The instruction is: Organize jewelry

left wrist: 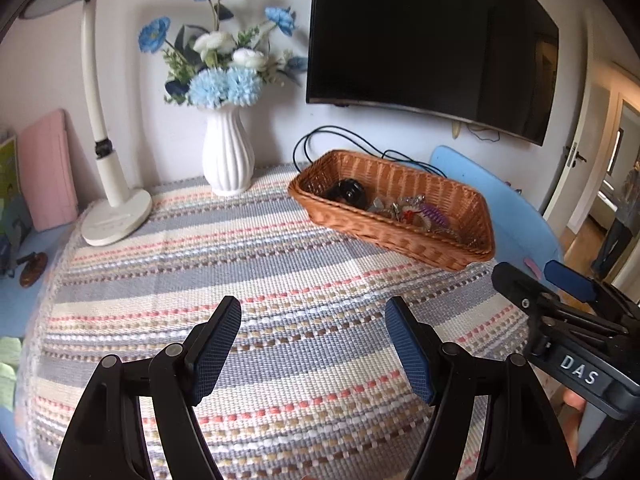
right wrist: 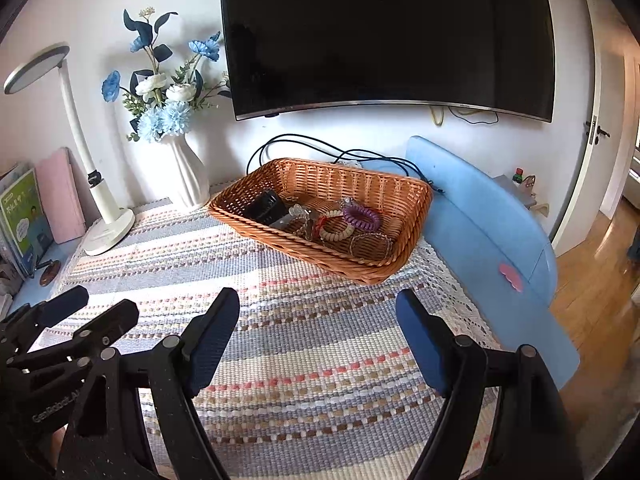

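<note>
Both grippers (left wrist: pixel 312 344) (right wrist: pixel 318 340) gape empty — reach yours into the basket (right wrist: pixel 384 270), centre frame, taking the purple coil (right wrist: pixel 361 218) singly.

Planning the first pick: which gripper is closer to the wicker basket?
Right, slightly. The right gripper hovers open over the mat just short of the basket; the left gripper, also open, sits farther back and left.

basket (right wrist: pixel 320 216) on tabletop (right wrist: pixel 320 360), far right | jewelry (right wrist: pixel 344 224) in basket | vase (right wrist: pixel 186 176) left of basket | lamp (right wrist: pixel 108 232) left of vase | TV (right wrist: pixel 384 36) behind, above
</note>
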`<state>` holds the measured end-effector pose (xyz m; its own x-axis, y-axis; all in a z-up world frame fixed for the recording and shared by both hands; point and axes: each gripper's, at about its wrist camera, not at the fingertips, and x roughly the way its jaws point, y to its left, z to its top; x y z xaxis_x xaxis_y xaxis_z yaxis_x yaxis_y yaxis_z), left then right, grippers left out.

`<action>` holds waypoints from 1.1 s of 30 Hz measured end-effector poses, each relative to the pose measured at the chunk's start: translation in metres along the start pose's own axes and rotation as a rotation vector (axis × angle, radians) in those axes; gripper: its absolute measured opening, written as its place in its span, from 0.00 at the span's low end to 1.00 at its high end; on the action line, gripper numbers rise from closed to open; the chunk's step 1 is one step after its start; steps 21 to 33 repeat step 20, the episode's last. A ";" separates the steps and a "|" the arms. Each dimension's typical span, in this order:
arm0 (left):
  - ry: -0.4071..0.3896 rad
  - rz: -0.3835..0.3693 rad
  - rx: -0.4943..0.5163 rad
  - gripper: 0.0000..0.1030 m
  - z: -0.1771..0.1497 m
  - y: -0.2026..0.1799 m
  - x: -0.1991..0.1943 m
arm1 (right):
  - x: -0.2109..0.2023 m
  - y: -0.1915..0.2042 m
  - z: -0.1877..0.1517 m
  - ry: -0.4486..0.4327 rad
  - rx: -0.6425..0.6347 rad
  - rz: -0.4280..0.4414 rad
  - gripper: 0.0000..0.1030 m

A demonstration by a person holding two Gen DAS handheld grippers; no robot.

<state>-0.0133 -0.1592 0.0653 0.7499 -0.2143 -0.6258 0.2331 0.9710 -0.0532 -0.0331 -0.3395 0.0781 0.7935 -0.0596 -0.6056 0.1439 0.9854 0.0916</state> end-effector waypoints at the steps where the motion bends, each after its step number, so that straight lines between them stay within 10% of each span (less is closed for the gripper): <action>1: -0.010 0.004 -0.001 0.73 0.000 0.002 -0.005 | -0.003 0.001 0.000 -0.001 0.001 0.006 0.80; 33: -0.073 0.103 -0.082 0.75 -0.010 0.038 -0.042 | -0.018 0.043 -0.008 0.056 -0.052 0.129 0.81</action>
